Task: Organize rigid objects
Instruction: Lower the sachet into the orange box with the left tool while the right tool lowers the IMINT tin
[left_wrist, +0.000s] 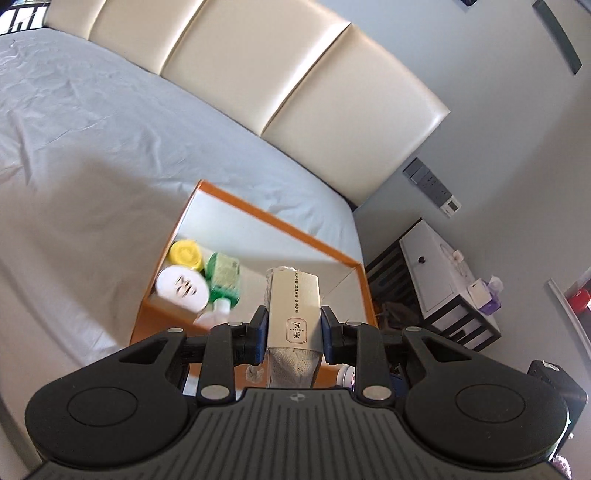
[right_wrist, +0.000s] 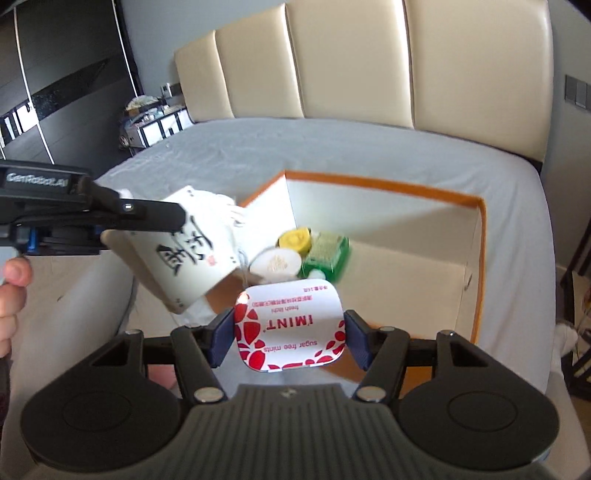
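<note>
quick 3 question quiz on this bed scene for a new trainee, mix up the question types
1. True or false: the left tool holds the cream paper box with black calligraphy.
2. What does the right tool grip? A) yellow round lid B) white and red IMINT mint tin C) green bottle
3. Fill in: the orange-rimmed cardboard box sits open on the grey ____.

Key
1. True; its jaws clamp the box's sides.
2. B, the white and red IMINT mint tin. The yellow round lid and green bottle lie inside the orange-rimmed box, beside a white round lid.
3. bedsheet
</note>
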